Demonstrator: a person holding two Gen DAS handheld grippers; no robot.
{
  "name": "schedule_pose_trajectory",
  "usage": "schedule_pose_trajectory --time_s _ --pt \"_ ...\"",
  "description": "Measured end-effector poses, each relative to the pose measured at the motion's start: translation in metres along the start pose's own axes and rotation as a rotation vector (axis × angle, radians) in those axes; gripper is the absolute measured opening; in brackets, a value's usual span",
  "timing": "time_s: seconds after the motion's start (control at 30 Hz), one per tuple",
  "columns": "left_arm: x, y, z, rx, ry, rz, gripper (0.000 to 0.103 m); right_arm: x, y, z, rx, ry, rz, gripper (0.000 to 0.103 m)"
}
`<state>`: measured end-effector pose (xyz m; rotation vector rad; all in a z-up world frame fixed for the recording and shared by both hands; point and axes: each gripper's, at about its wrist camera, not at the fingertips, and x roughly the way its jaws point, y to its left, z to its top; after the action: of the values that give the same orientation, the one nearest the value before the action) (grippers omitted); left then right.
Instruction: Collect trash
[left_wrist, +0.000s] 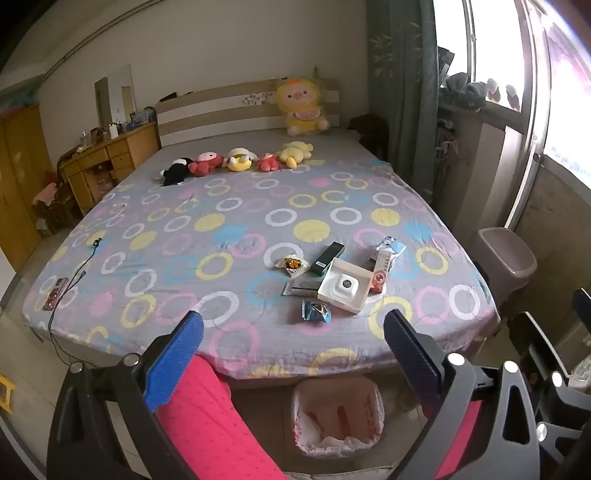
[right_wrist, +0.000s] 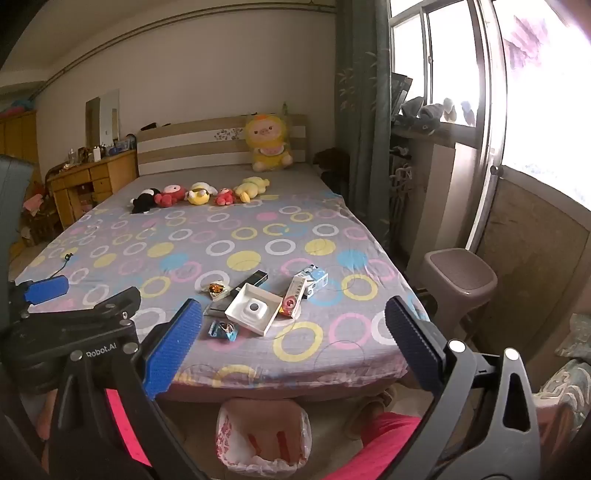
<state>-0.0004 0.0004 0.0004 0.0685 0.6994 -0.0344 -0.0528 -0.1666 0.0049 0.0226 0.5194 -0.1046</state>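
Note:
Trash lies in a cluster near the foot of the bed: a white open box (left_wrist: 343, 288) (right_wrist: 253, 308), a blue wrapper (left_wrist: 316, 312) (right_wrist: 223, 329), a dark slim box (left_wrist: 327, 256) (right_wrist: 251, 280), an orange-and-white packet (left_wrist: 292, 265) (right_wrist: 217, 288), a pink tube box (left_wrist: 379, 271) (right_wrist: 293, 300) and a blue-white carton (left_wrist: 391, 248) (right_wrist: 314, 278). A bin lined with a white-and-red bag (left_wrist: 337, 417) (right_wrist: 263, 435) stands on the floor below the bed's edge. My left gripper (left_wrist: 293, 332) is open and empty, short of the bed. My right gripper (right_wrist: 293, 326) is open and empty, held above the bed's foot edge.
The bed (left_wrist: 155, 236) has a ring-patterned sheet. Several plush toys (left_wrist: 236, 160) line up near the headboard. A cable and a small red item (left_wrist: 55, 293) lie at the bed's left corner. A brown stool (right_wrist: 460, 275) stands right of the bed. A wooden dresser (left_wrist: 107, 158) stands left.

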Motion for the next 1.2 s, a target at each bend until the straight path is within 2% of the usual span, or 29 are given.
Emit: schedule_pose_trajectory --time_s 1.2 --pt "-0.0020 -0.0024 0.0031 -0.006 0.003 -0.007 0.096 -0.0038 0.0013 0.0011 -0.017 -0.017 -0.010 0.097"
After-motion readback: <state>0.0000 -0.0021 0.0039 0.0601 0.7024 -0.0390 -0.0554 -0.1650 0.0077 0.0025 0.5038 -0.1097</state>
